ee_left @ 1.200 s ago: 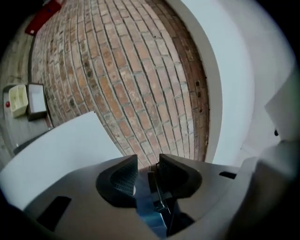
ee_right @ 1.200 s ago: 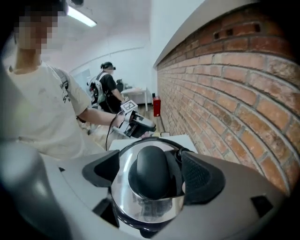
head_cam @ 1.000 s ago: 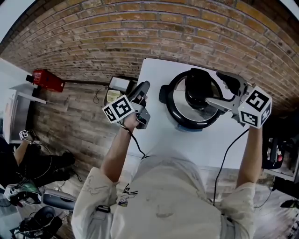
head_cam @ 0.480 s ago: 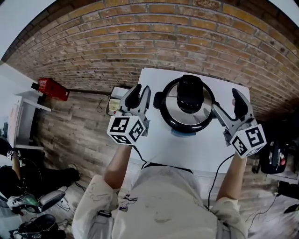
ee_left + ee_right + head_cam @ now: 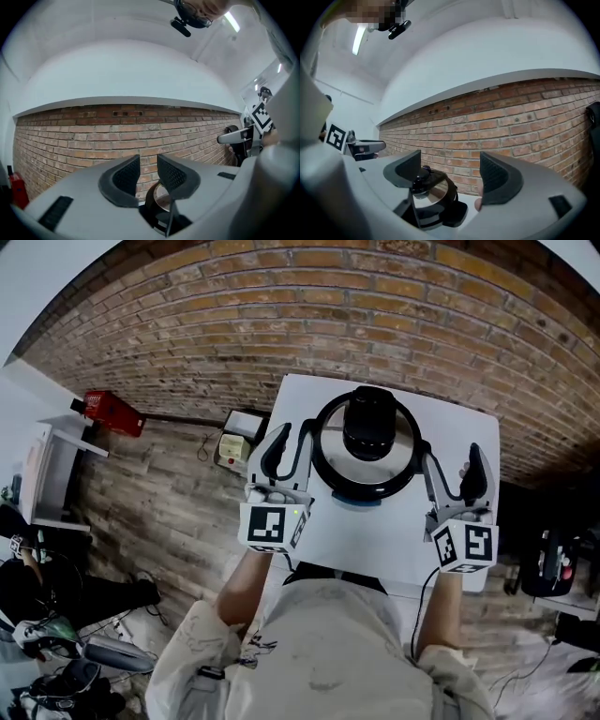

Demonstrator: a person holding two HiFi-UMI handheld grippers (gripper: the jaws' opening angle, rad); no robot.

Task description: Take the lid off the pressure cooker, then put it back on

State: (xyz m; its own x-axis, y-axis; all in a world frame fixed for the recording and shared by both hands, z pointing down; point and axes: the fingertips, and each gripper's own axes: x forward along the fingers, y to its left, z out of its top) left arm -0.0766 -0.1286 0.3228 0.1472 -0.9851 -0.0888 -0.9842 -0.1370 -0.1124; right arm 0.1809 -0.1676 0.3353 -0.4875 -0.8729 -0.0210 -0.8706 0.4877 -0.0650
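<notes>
Two grippers flank the pressure cooker (image 5: 330,465) on the white table (image 5: 394,545). A second ago the right gripper (image 5: 450,470) reached over the lid (image 5: 367,427); it is now withdrawn, jaws wide apart and empty. The lid sits on the pot, so replacement looks done. The left gripper (image 5: 289,448) jaws are closing on nothing. No legible writing, only square markers.
</notes>
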